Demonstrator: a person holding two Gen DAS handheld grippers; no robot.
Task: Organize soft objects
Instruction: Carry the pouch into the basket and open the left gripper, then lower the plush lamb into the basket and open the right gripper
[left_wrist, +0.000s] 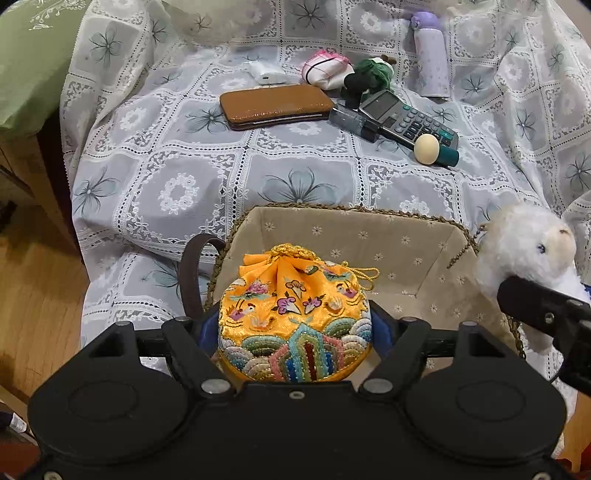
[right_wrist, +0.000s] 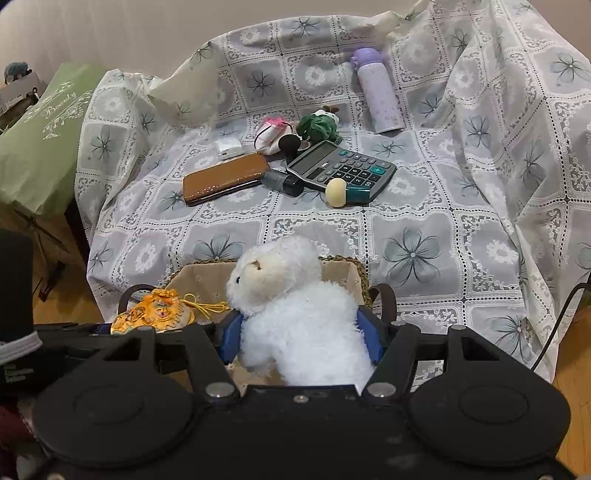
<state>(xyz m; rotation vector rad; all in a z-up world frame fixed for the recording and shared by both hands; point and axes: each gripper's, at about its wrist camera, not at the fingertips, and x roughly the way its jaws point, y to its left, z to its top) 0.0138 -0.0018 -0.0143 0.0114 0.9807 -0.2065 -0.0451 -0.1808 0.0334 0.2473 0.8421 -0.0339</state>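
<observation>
Over the basket (left_wrist: 406, 236), the left hand-held gripper (left_wrist: 295, 328) grips the pouch (left_wrist: 295, 314) and the right hand-held gripper (right_wrist: 301, 332) the lamb (right_wrist: 295, 306); both should be lowered well inside before releasing.

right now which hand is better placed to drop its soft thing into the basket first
Left, probably. The left tongs hold the embroidered pouch directly over the basket interior. The right tongs hold the white plush lamb nearer the basket's right end, close to the rim.
</observation>
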